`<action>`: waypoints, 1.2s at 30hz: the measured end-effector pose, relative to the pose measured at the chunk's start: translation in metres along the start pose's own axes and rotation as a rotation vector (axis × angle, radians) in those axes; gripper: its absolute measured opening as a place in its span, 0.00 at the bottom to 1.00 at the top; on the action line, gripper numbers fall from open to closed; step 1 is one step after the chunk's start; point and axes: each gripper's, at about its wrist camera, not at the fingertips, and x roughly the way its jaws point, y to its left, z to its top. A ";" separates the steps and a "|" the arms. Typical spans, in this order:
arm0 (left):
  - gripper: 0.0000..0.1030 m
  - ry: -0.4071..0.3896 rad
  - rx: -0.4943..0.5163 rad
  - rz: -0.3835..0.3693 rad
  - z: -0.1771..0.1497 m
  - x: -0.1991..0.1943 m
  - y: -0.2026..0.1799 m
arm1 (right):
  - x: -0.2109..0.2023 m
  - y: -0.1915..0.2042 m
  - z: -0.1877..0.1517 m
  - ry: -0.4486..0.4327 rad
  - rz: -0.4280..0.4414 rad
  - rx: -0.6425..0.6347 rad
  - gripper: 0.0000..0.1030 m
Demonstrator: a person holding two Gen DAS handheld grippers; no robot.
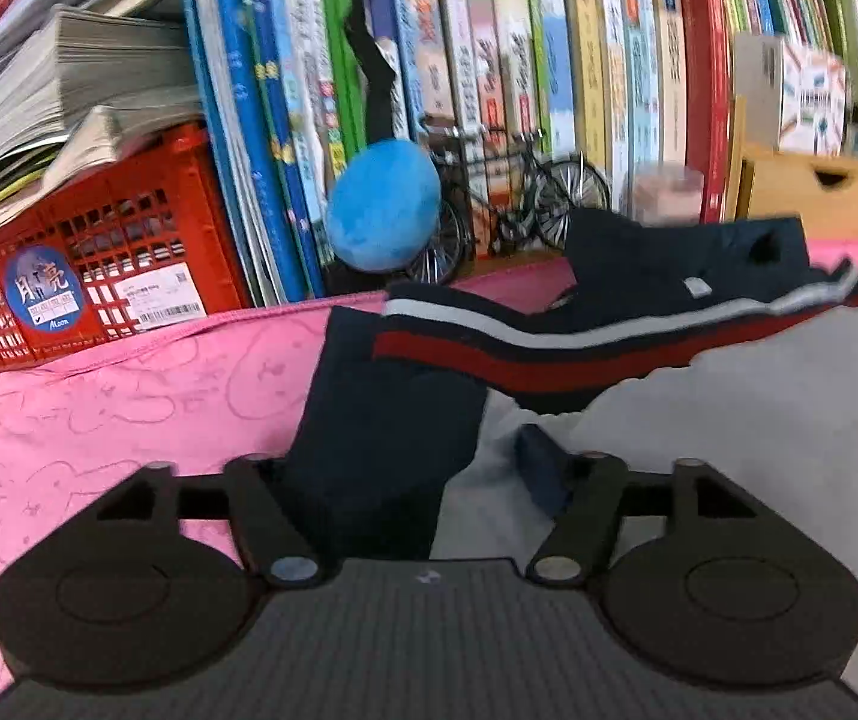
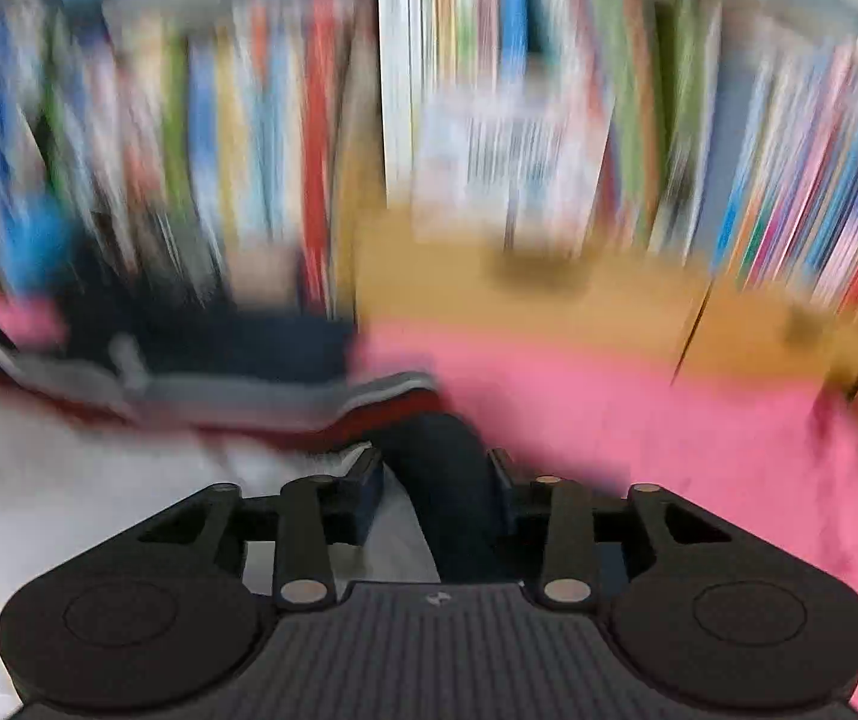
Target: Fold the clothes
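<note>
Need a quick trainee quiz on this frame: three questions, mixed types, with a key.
1. True or false: the crate left of the books is green.
2. What does the navy garment with the red and white stripes lie on? A) pink cloth B) bare wood C) blue towel
3. In a few words: what sits between the fingers of the left claw?

Key
1. False: it is red.
2. A.
3. A navy part of the garment. The fingers stand wider than it and do not pinch it.
</note>
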 end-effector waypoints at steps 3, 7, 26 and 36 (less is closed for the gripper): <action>0.85 -0.023 0.009 0.018 0.008 -0.014 0.013 | -0.001 -0.005 -0.004 -0.021 -0.089 0.024 0.86; 0.85 -0.097 -0.086 0.031 0.014 -0.060 0.044 | -0.053 -0.025 -0.006 -0.143 -0.111 0.124 0.90; 1.00 -0.035 -0.092 -0.010 -0.060 -0.084 0.017 | -0.080 0.049 -0.072 -0.058 -0.120 0.013 1.00; 1.00 -0.031 -0.105 -0.017 -0.063 -0.086 0.024 | -0.106 0.057 -0.052 -0.141 -0.081 0.198 1.00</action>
